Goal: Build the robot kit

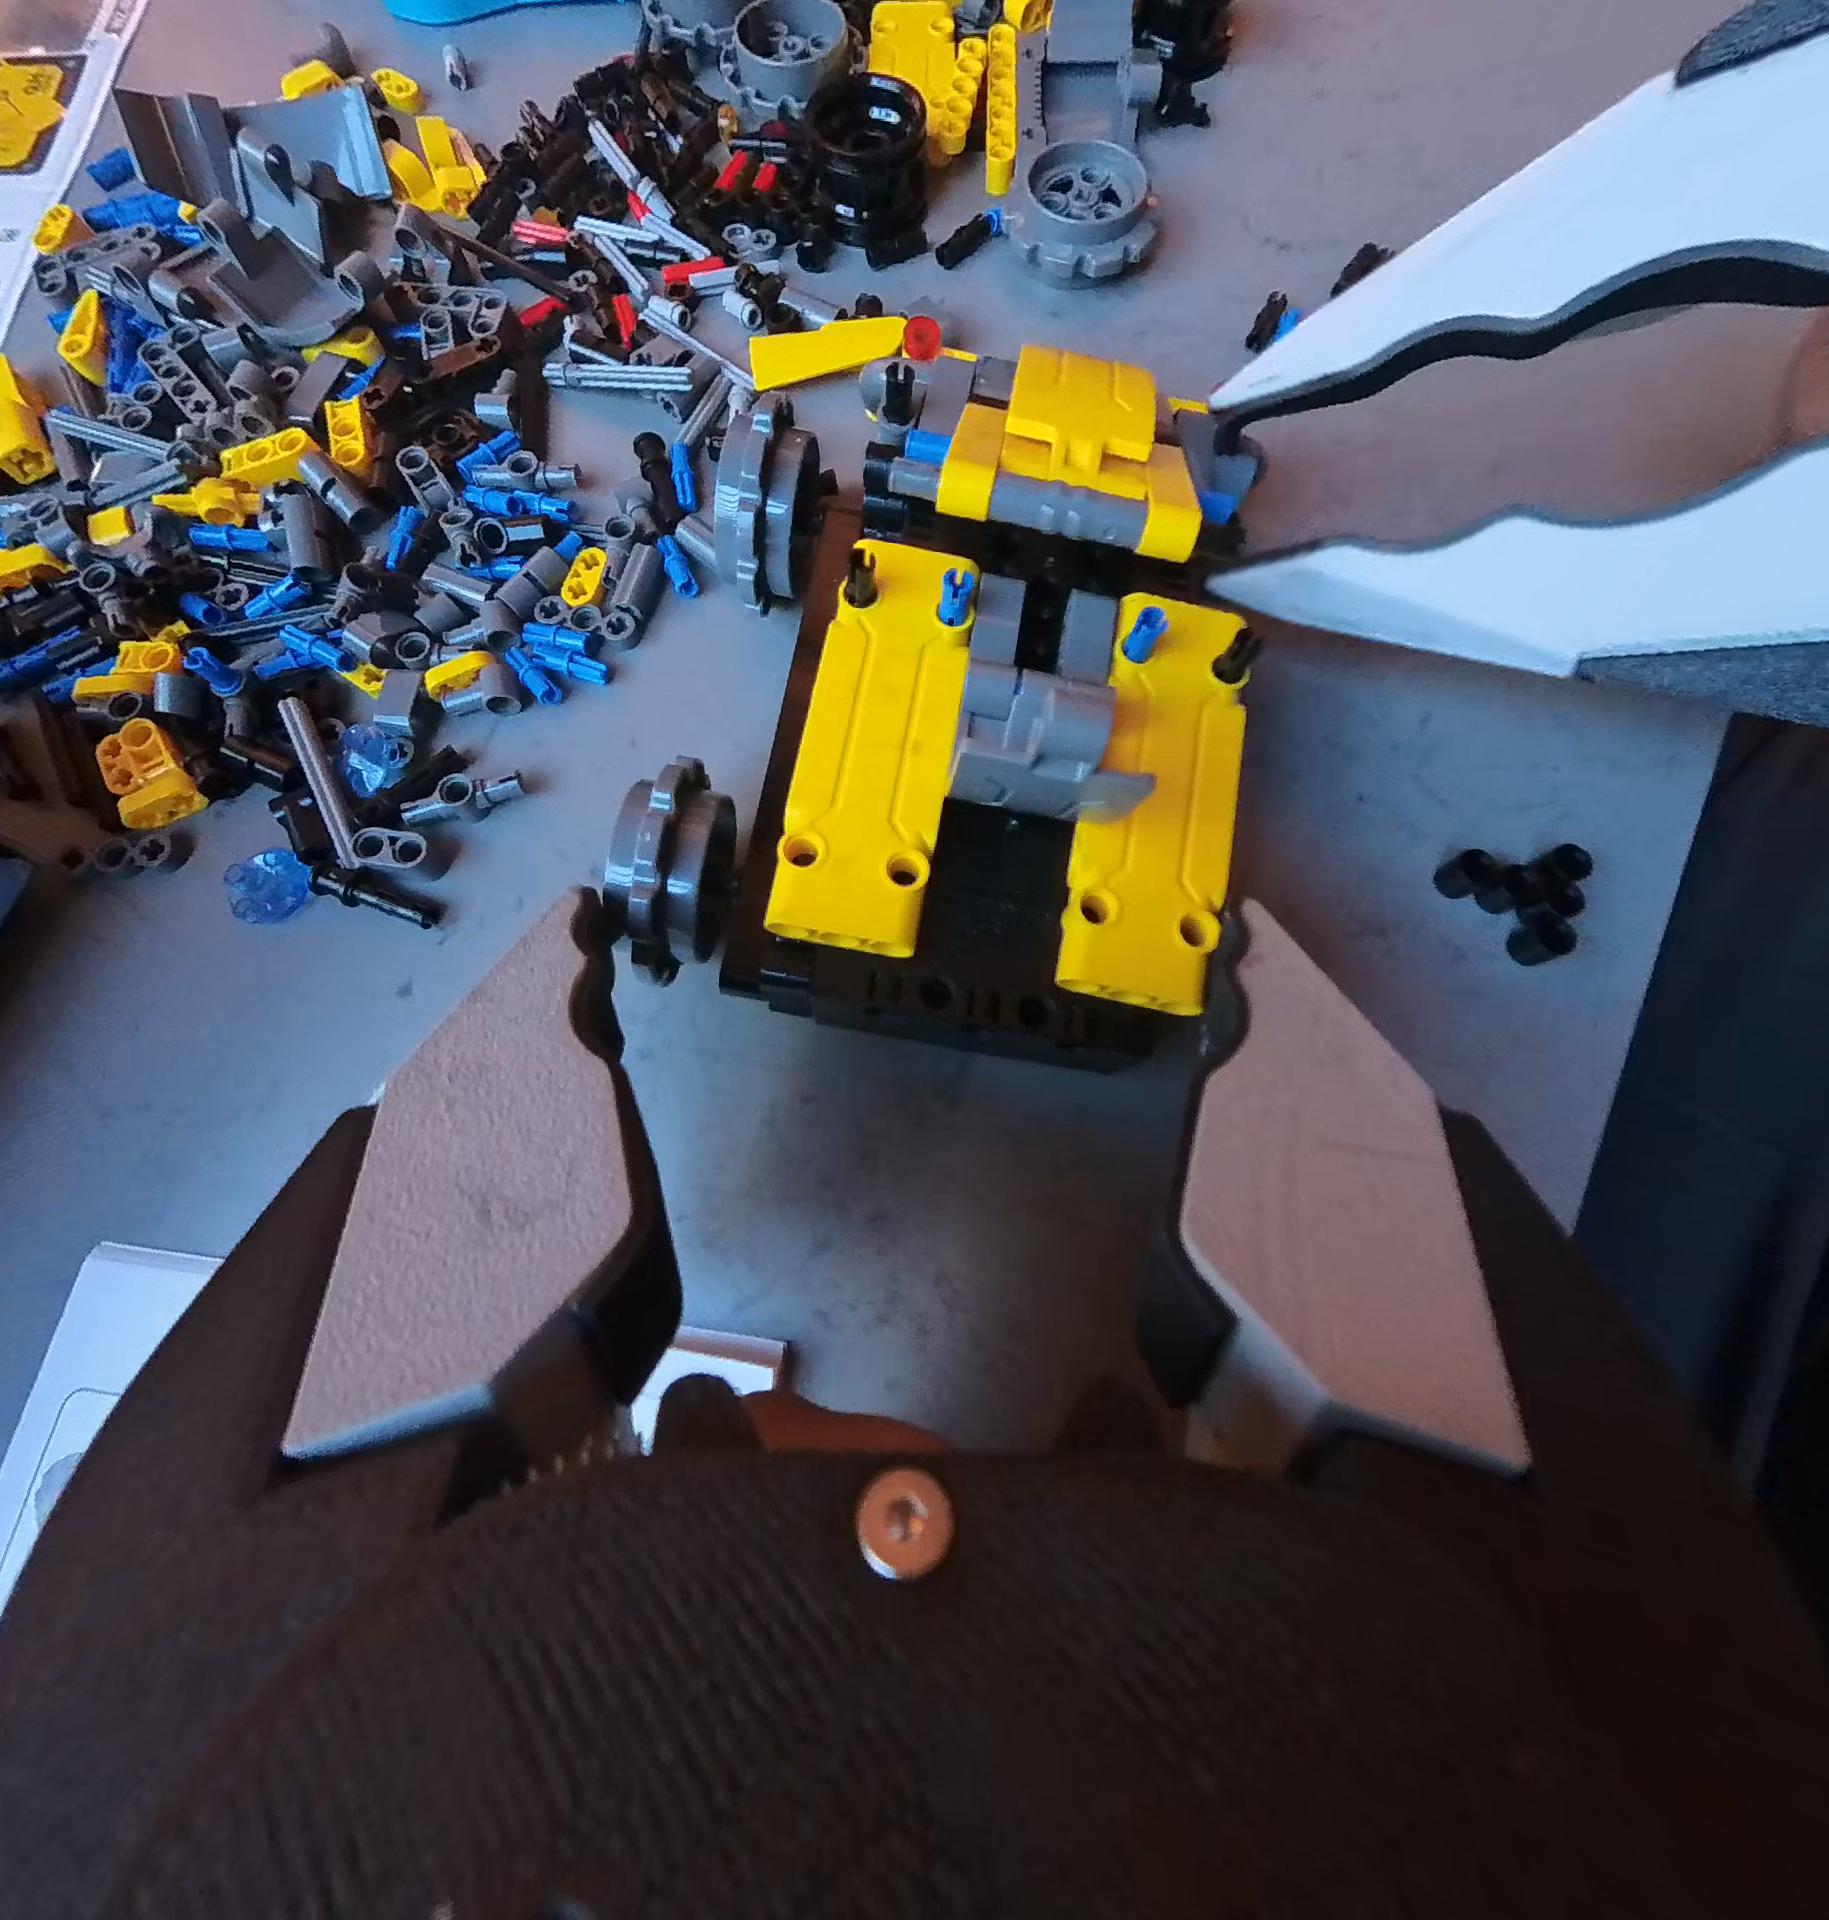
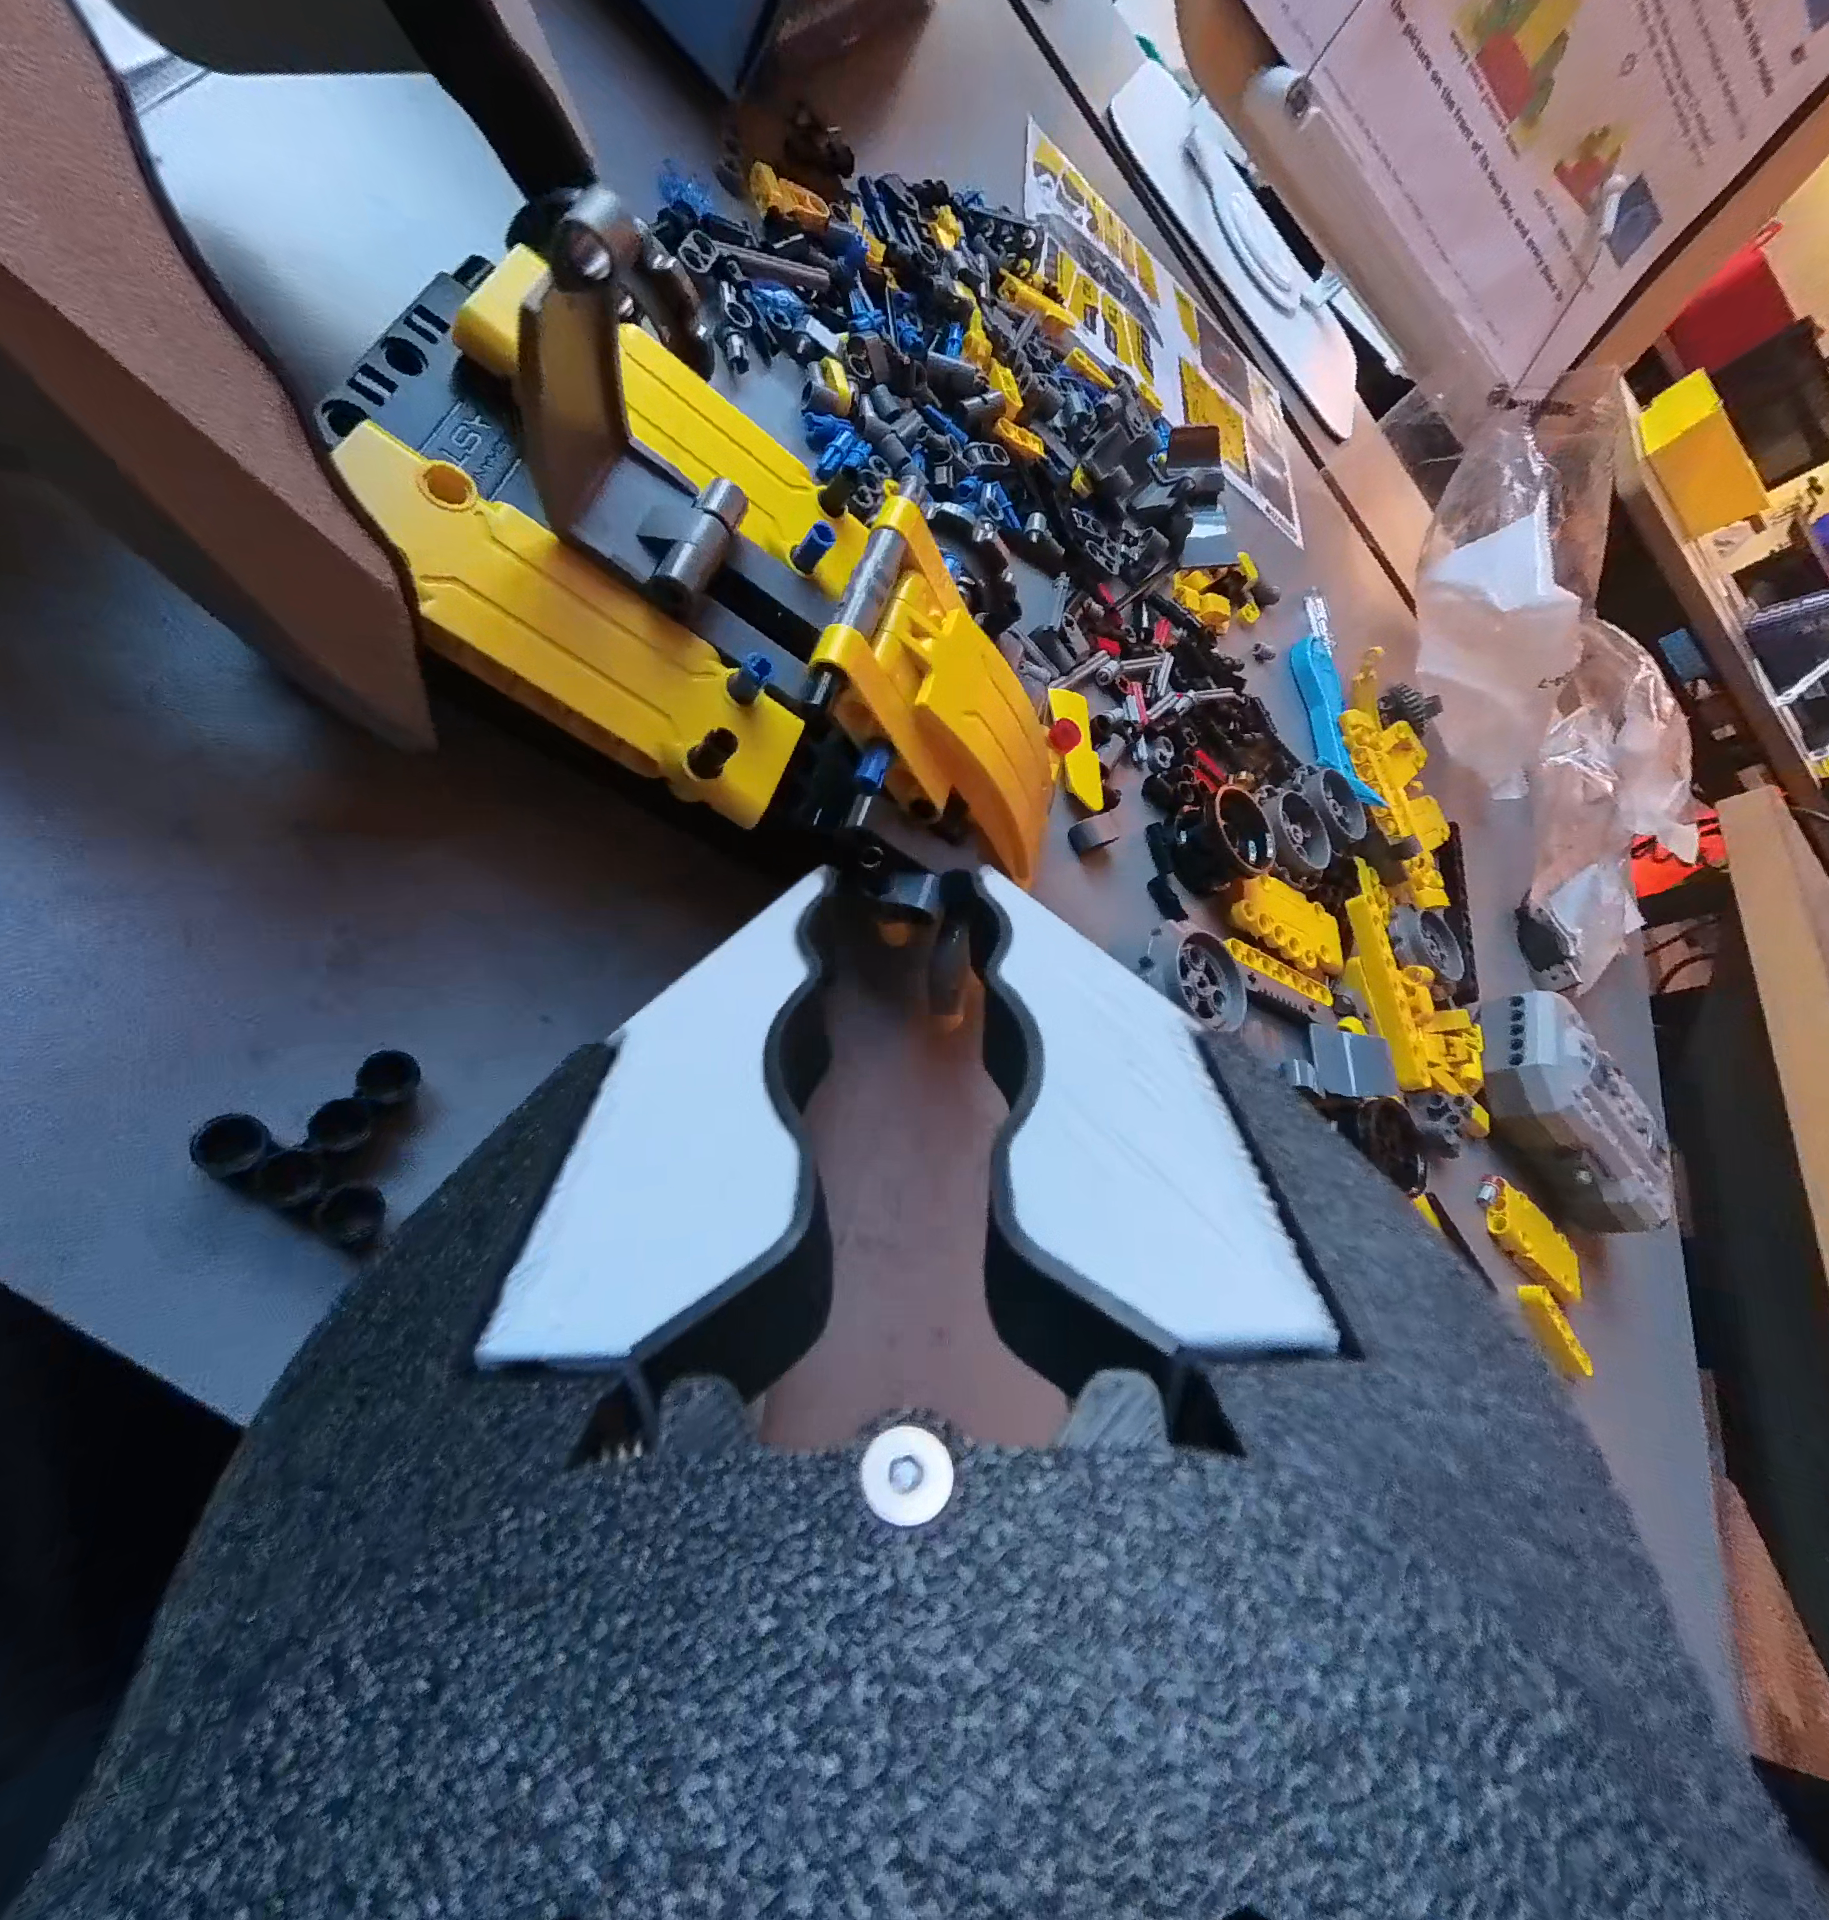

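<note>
A: How's the light on the matte grey tabletop [image 1: 1357, 790]?

B: Cool and bluish, fairly dim. The half-built yellow-and-black brick vehicle [image 1: 1003, 748] throws a soft shadow toward the camera, so light reaches it from beyond.

A: Sharpness?

B: The vehicle is crisp; the dark ribbed gripper body [image 1: 889, 1714] below it is smeared and underexposed. In the right wrist view, the crumpled clear plastic bag [image 2: 1544, 582] far right of the vehicle [image 2: 619, 582] glares under warm light, and straight edges there bow from wide-angle distortion.

Half-built model [image 1: 1003, 727] on table [image 1: 1409, 790], loose-parts heap [image 1: 297, 520] to its left, small connector [image 1: 1523, 894] to its right
</note>
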